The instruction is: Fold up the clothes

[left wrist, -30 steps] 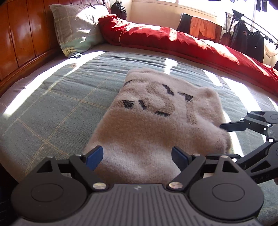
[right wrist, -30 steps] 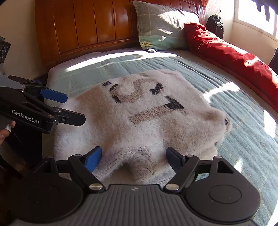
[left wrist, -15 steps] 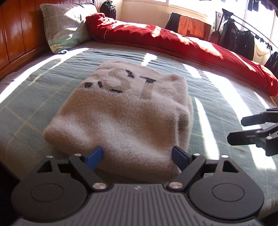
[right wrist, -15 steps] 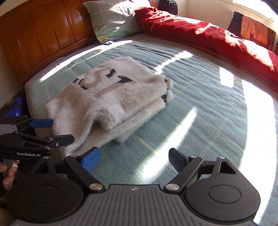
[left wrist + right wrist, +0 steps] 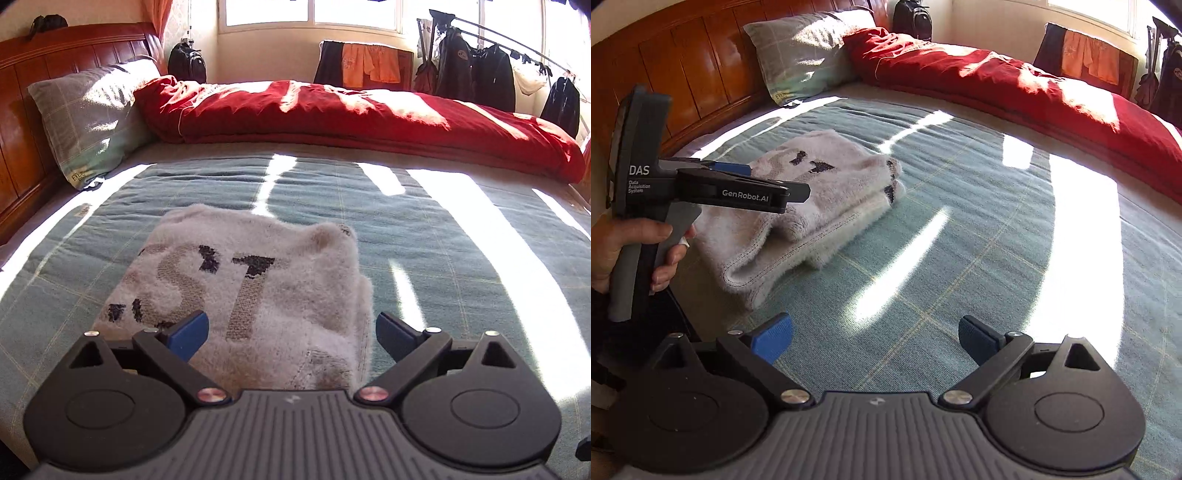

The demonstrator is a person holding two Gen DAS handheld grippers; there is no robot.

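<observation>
Folded sweater [image 5: 255, 295], knitted letters "ST", lies on the bed [image 5: 443, 258] near the headboard [image 5: 683, 74]. Left gripper [image 5: 768, 184], marked "DAS" and "GenRobot.AI", and right gripper [image 5: 875, 338] have just been opening; both stand wide, empty.

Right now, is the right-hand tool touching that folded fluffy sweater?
Apart. The right wrist view shows the right tool open over bare green bedspread, with the sweater lying off to its left.
</observation>
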